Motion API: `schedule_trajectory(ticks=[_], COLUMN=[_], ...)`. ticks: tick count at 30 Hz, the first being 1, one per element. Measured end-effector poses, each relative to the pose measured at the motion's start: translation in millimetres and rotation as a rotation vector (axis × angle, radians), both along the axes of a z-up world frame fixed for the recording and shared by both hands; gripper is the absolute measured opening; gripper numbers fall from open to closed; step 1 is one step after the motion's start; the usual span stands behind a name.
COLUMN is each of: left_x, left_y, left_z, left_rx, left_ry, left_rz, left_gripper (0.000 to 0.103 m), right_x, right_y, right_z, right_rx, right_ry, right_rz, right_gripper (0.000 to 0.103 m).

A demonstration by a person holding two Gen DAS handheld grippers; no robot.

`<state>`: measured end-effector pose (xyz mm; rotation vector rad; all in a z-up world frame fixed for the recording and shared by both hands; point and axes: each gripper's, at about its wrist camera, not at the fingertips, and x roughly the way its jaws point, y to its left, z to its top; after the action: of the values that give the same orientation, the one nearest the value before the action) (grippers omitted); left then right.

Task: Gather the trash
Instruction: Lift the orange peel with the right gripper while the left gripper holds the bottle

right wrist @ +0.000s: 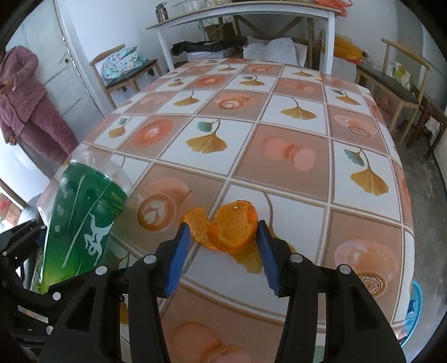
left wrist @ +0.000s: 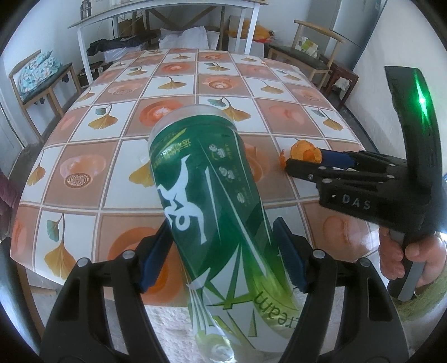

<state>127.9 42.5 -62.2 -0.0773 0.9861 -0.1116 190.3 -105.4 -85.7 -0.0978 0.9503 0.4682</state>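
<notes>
My left gripper (left wrist: 223, 251) is shut on a green plastic bottle (left wrist: 206, 201), held tilted above the near edge of the table; the bottle also shows in the right wrist view (right wrist: 83, 220). An orange peel (right wrist: 226, 226) lies on the patterned tablecloth (right wrist: 279, 139) near the front edge. My right gripper (right wrist: 222, 245) straddles the peel with its blue pads on both sides; whether the pads press it I cannot tell. In the left wrist view the right gripper (left wrist: 290, 162) reaches the peel (left wrist: 304, 150) from the right.
Wooden chairs stand at the left (left wrist: 36, 81) and right (left wrist: 307, 53) of the table. A white shelf table (right wrist: 243, 16) with bags under it stands at the far end. A person in pink (right wrist: 22, 92) stands at the left.
</notes>
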Motion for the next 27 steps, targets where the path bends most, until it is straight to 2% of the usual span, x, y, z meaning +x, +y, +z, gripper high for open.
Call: schedule_trajectory(ticks=[8,11,12,19,22,27], left_x=[0.7,0.7,0.7,0.7,0.6,0.8], left_y=[-2.1,-2.5,-3.1,-2.3,-2.8,-3.7], left_z=[1.3,1.1,1.4,0.6,0.6,6.4], left_rx=[0.002,0.005,0.006,0.005,0.008,0.01], left_ry=[-0.001,-0.001,-0.002,-0.002,-0.005,-0.014], left_rz=[-0.001,-0.002,-0.003,-0.003,-0.003,-0.001], left_gripper=[0.068,0.068,0.068,0.068,0.068,0.066], right_x=[-3.0,-5.0,-5.8,-6.8,-4.0,0.3], right_y=[3.9,5.1,7.0,17.9,15.1,7.5], right_z=[1.0,1.7,1.5,-2.7,-1.9,1.5], right_rx=[-0.005,0.027,0.021,-0.047,-0.056,-0.014], right_ry=[-0.002,0.014,0.011,-0.029,-0.038,-0.022], right_rz=[0.026,0.052,0.057,0.043,0.01,-0.01], right_gripper=[0.049,0.065,0.067,0.067,0.056,0.038])
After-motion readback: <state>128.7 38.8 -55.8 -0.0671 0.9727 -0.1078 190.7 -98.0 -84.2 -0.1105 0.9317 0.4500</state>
